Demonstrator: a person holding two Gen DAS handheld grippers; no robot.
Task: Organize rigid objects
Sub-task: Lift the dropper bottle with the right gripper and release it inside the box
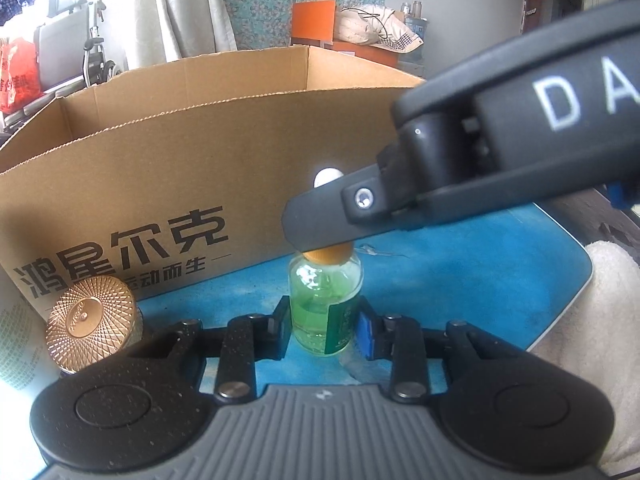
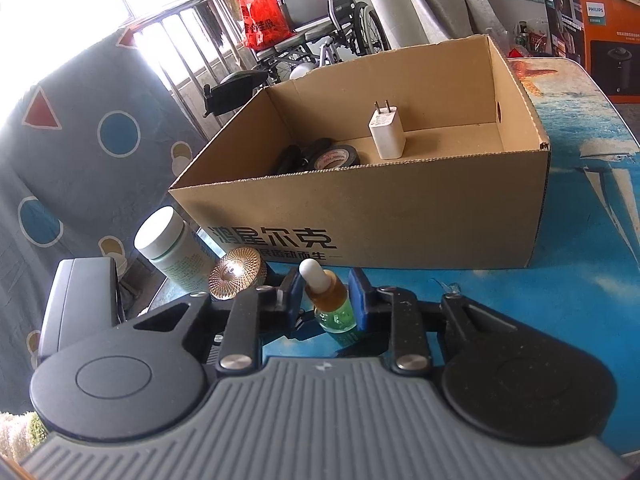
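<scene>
At lower centre of the left wrist view the left hand-held gripper [image 1: 323, 326] is closed narrowly on the glass body of a dropper bottle [image 1: 325, 300] of green liquid, standing on the blue bench [image 1: 460, 280], presumably to steady it; in the right wrist view the right hand-held gripper [image 2: 325, 294] is clamped at the bottle's amber neck below the white bulb, seemingly to lift or twist; a gold-lidded jar [image 2: 236, 274] and white tub [image 2: 168, 244] are left waiting at left; beyond, the open cardboard box [image 2: 380, 216] holds a charger plug [image 2: 386, 132] and black tape roll [image 2: 334, 156], so sorting appears partly done.
</scene>
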